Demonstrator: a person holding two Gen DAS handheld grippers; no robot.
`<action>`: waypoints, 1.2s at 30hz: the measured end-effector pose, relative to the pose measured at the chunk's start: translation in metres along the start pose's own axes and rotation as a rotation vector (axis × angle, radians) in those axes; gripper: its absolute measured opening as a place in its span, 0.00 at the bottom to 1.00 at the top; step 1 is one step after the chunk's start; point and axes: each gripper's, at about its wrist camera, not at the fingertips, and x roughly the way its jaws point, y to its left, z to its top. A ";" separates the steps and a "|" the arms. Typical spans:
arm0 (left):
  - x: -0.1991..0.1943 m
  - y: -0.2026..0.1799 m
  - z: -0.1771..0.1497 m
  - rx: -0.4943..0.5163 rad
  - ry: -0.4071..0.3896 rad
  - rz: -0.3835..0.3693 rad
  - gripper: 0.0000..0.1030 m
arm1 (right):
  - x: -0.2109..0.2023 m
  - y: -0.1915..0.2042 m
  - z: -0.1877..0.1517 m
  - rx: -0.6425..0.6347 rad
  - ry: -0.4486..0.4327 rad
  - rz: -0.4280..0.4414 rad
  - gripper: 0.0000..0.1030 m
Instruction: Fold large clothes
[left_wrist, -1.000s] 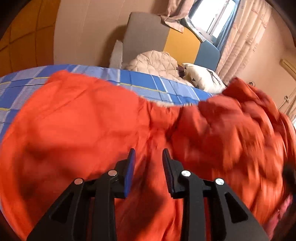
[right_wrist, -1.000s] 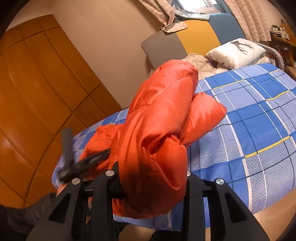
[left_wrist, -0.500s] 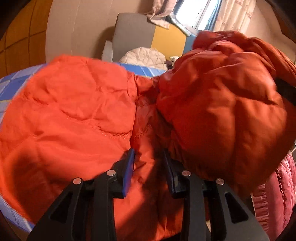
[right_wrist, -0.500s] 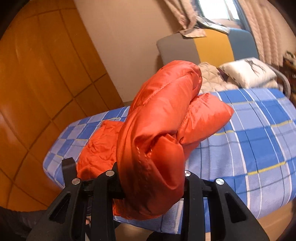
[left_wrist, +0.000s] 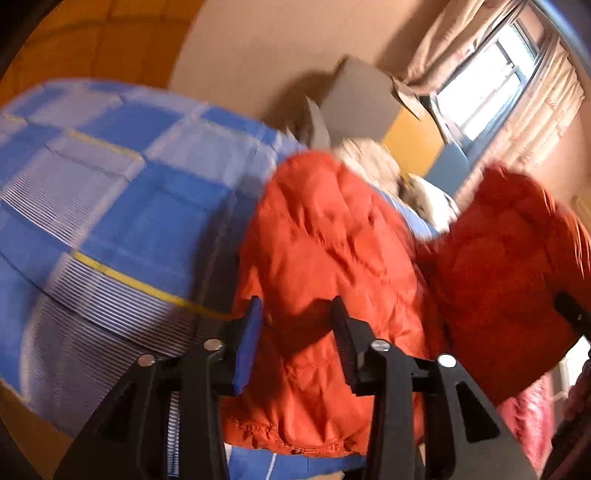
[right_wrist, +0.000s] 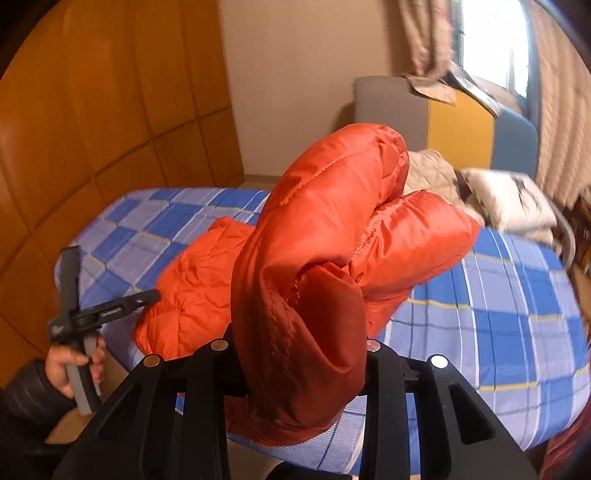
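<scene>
An orange puffer jacket (left_wrist: 325, 258) lies partly on a bed with a blue checked sheet (left_wrist: 122, 206). My left gripper (left_wrist: 295, 332) is open, its jaws apart just above the jacket's hem near the bed's edge; the right wrist view shows it at the left (right_wrist: 107, 310), beside the jacket. My right gripper (right_wrist: 299, 354) is shut on a thick bunched part of the jacket (right_wrist: 332, 258) and holds it lifted above the bed. That lifted bundle also shows in the left wrist view (left_wrist: 509, 266).
The bed's sheet (right_wrist: 498, 314) stretches right. A beige quilt (right_wrist: 428, 170) and a white pillow (right_wrist: 509, 199) lie at the head, by a grey-yellow-blue headboard (right_wrist: 458, 125). An orange panelled wall (right_wrist: 92, 110) stands left. Pink fabric (left_wrist: 532, 413) hangs at lower right.
My left gripper has swung left toward the bed's edge, so more blue sheet shows. The right gripper still holds the lifted bundle and has turned slightly.
</scene>
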 end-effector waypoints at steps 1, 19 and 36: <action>0.003 0.001 -0.003 -0.004 0.014 -0.030 0.28 | 0.003 0.010 0.002 -0.023 0.004 -0.001 0.31; -0.071 0.020 0.041 0.005 -0.106 -0.220 0.24 | 0.097 0.178 -0.036 -0.546 0.079 -0.083 0.32; 0.006 -0.092 0.102 0.348 0.243 -0.227 0.37 | 0.095 0.198 -0.067 -0.758 -0.031 -0.155 0.38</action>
